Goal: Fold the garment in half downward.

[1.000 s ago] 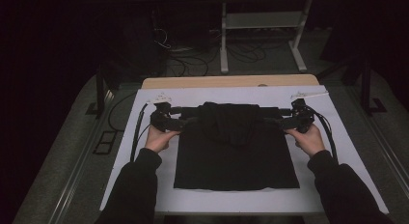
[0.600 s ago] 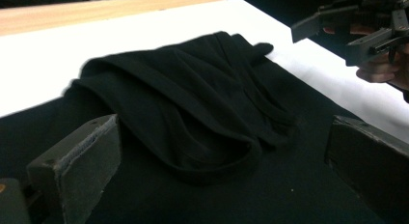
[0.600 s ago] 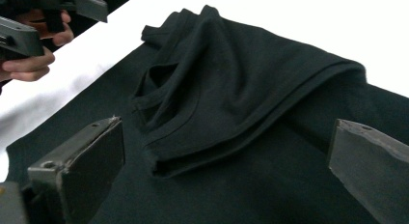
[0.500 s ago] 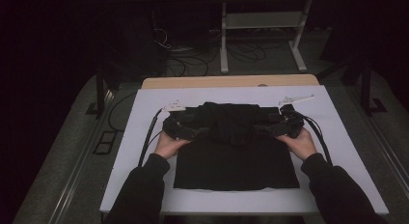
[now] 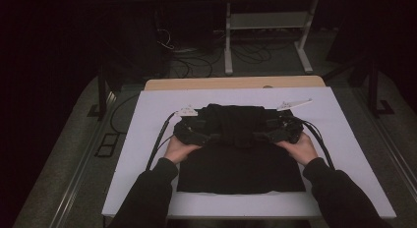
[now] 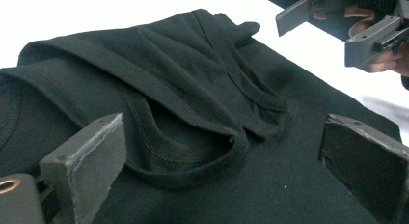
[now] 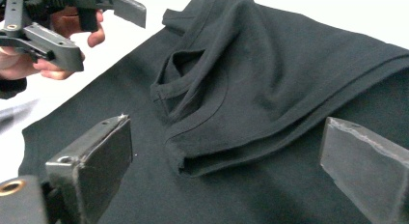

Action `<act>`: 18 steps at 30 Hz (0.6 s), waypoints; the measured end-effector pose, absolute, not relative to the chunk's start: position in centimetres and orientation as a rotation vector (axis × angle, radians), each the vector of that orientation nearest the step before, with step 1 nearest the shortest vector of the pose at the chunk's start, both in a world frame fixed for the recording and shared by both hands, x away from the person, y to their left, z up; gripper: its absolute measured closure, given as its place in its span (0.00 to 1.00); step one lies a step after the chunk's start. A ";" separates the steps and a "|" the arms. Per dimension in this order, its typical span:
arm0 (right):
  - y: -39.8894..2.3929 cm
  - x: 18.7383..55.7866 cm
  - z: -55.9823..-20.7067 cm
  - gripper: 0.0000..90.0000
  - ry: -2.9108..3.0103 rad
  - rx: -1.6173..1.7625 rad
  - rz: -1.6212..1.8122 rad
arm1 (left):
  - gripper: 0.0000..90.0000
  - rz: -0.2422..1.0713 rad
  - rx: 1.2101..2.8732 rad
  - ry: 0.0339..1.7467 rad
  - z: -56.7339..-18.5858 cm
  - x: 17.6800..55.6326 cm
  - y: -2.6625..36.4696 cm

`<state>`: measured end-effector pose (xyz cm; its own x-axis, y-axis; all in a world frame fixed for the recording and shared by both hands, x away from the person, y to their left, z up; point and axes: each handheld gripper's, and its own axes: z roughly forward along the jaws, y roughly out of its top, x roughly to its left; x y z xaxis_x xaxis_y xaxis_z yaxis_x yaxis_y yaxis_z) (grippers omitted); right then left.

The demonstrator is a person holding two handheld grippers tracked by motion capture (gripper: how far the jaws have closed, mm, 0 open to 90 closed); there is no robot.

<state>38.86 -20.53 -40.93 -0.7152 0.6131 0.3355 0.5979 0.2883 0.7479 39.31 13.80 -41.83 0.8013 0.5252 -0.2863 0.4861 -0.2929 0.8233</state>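
Observation:
A black garment [image 5: 241, 164] lies flat on the white board [image 5: 142, 154], its upper part folded down into a thick bunched band [image 5: 235, 121]. My left gripper [image 5: 212, 137] hovers at the band's left end and my right gripper [image 5: 263, 136] at its right end, both pointing inward. In the left gripper view the garment's folded neckline [image 6: 193, 137] lies under my open left gripper [image 6: 226, 175], with nothing between the jaws. My right gripper [image 7: 226, 171] in its own view is also open, over the folded hem [image 7: 251, 137]. Each view shows the other gripper farther off.
The white board covers a wooden tabletop [image 5: 231, 83] whose back edge shows. Cables [image 5: 157, 144] trail from both grippers across the board. Beyond the table stand a metal frame [image 5: 268, 21] and floor cables [image 5: 196, 66]. Bare board lies on both sides of the garment.
Both grippers have moved toward the person and inward from the garment's far corners. The garment's upper edge has come down with them into a fold.

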 end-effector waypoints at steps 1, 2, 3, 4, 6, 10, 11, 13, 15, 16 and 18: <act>-20.4 38.8 -41.0 0.06 2.514 1.181 1.440 | 0.04 0.045 1.943 0.760 -41.9 39.3 13.7; -20.2 38.8 -41.1 0.07 2.519 1.167 1.440 | 0.04 0.044 1.942 0.758 -41.9 39.3 13.6; -20.0 38.8 -41.1 0.08 2.528 1.166 1.433 | 0.05 0.044 1.944 0.758 -41.9 39.3 13.5; -19.9 38.8 -41.1 0.09 2.535 1.161 1.433 | 0.05 0.044 1.945 0.754 -42.0 39.3 13.5; -19.5 38.7 -41.3 0.12 2.547 1.153 1.426 | 0.06 0.039 1.947 0.754 -42.1 39.3 13.3; -19.1 38.6 -41.4 0.15 2.571 1.146 1.407 | 0.07 0.017 1.959 0.756 -42.4 39.5 13.0; -19.1 38.6 -41.5 0.15 2.572 1.143 1.409 | 0.07 0.015 1.960 0.759 -42.5 39.5 13.0; -19.0 38.6 -41.5 0.15 2.578 1.132 1.404 | 0.08 0.011 1.964 0.766 -42.6 39.5 12.9; -18.9 38.6 -41.5 0.16 2.585 1.129 1.399 | 0.08 0.011 1.968 0.762 -42.7 39.6 12.7; -18.8 38.6 -41.6 0.17 2.589 1.128 1.397 | 0.08 0.009 1.969 0.762 -42.7 39.6 12.6; -18.7 38.5 -41.6 0.18 2.594 1.126 1.396 | 0.09 0.008 1.983 0.754 -42.8 39.6 12.5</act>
<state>38.54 -18.70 -41.63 -0.7451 0.5822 0.3255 0.5923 0.3532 0.7241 39.64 12.54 -42.82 0.8075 0.5093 -0.2975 0.5029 -0.3310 0.7985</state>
